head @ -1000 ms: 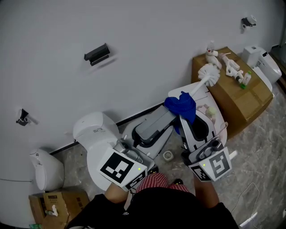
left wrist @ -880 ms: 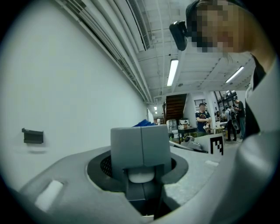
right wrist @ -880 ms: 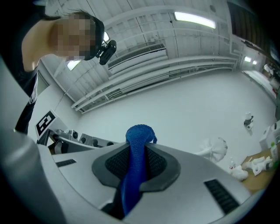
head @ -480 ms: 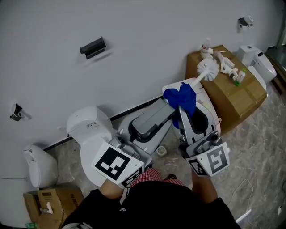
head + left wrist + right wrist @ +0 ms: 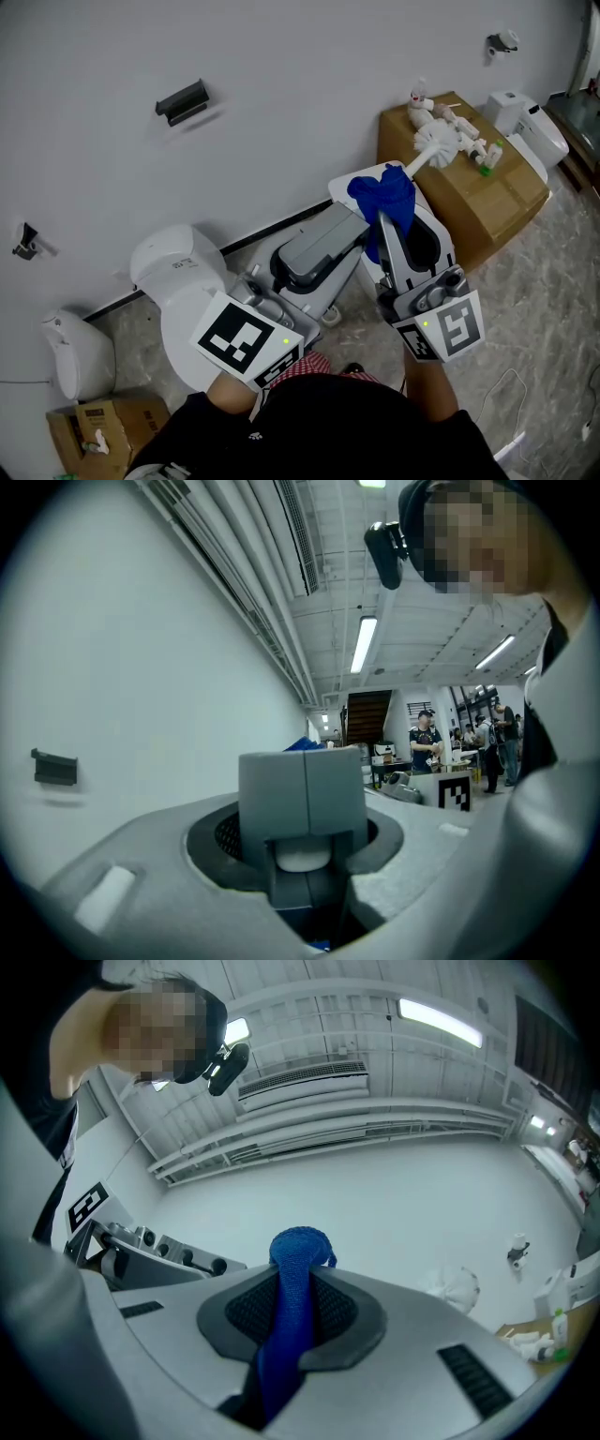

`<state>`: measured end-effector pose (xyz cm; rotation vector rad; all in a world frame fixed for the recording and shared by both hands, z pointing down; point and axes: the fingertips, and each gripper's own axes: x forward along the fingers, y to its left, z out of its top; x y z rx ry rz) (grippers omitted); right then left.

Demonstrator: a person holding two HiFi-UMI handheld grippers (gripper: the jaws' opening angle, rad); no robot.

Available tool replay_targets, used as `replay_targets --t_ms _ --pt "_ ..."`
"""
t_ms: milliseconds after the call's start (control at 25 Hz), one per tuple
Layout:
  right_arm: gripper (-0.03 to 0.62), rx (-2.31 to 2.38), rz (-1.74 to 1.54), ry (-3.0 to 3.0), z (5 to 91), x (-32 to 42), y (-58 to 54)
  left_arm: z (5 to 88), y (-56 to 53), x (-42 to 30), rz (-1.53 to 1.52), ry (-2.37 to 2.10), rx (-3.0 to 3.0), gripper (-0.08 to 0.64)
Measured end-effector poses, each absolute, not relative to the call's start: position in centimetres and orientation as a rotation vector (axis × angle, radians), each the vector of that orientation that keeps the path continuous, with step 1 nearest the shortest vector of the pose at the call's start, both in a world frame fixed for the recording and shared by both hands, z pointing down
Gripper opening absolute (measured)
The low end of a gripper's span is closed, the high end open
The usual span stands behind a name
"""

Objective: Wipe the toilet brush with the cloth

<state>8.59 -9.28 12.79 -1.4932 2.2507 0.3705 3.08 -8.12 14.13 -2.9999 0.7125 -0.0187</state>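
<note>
As the head view shows it: toilet brush [image 5: 437, 145] slants up toward the cardboard box [image 5: 487, 202], cloth [image 5: 382, 199] bunched on its shaft
Left tool [image 5: 302, 799], its own view: clamped on a grey end piece, seemingly the toilet brush's handle
Right tool [image 5: 289, 1312], its own view: closed on the blue cloth
Risk: cloth slipping from that narrow pinch if dragged hard

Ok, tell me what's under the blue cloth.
The toilet brush sticks out of the blue cloth, white shaft and bristle head showing; the shaft's stretch under the cloth is covered.
</note>
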Motion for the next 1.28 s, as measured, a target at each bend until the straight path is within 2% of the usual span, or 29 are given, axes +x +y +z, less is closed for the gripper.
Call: replay_targets --t_ms 1280 --pt "0.064 -1.664 0.347 2.209 14.1 13.3 -9.0 15.1 -5.5 4.4 -0.033 0.655 -3.024 0.169"
